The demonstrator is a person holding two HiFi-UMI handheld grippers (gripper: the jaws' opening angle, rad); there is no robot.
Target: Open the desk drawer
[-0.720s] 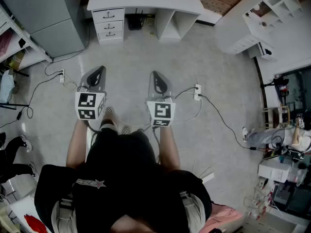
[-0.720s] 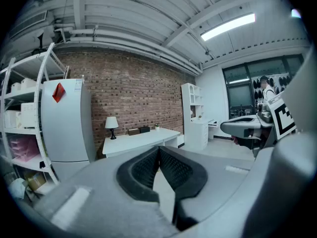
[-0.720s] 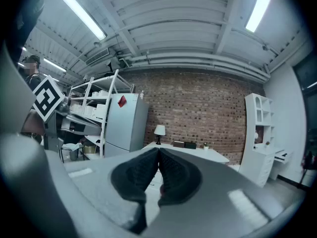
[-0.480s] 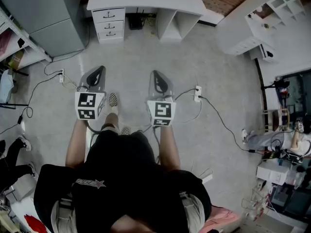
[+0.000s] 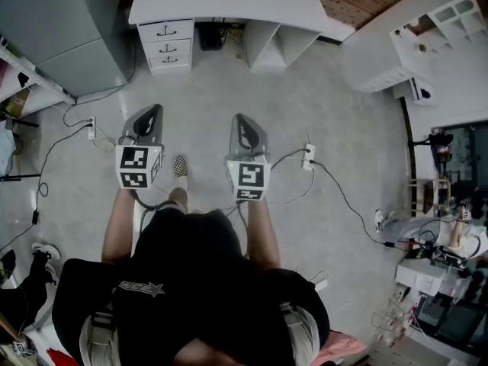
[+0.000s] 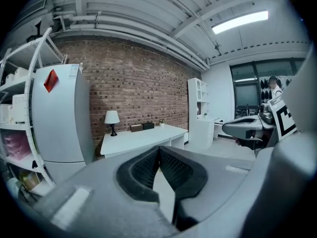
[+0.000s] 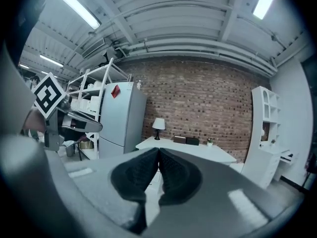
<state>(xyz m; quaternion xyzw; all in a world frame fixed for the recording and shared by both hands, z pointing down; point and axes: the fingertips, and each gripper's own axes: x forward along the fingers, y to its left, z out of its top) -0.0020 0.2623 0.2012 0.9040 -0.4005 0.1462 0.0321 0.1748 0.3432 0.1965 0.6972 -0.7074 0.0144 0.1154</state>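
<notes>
A white desk (image 5: 229,2) stands against the far brick wall, well ahead of me. Its stack of three shut drawers (image 5: 168,46) is on its left side. In the left gripper view the desk (image 6: 143,135) shows in the distance with a small lamp (image 6: 112,119) on it. My left gripper (image 5: 147,120) and right gripper (image 5: 245,132) are held side by side over the floor, far short of the desk. Both are shut with nothing between their pads. The right gripper (image 7: 158,155) points at the desk (image 7: 190,150).
A grey fridge (image 5: 72,21) stands left of the desk, with shelving (image 5: 19,75) beside it. A tall white shelf unit (image 5: 412,44) is at the right. Cables and a power strip (image 5: 308,155) lie on the floor. My foot (image 5: 180,168) shows between the grippers.
I have stepped forward: the desk and fridge have shifted in the head view, and my foot has swung ahead between the grippers. Both grippers stay shut and side by side.
</notes>
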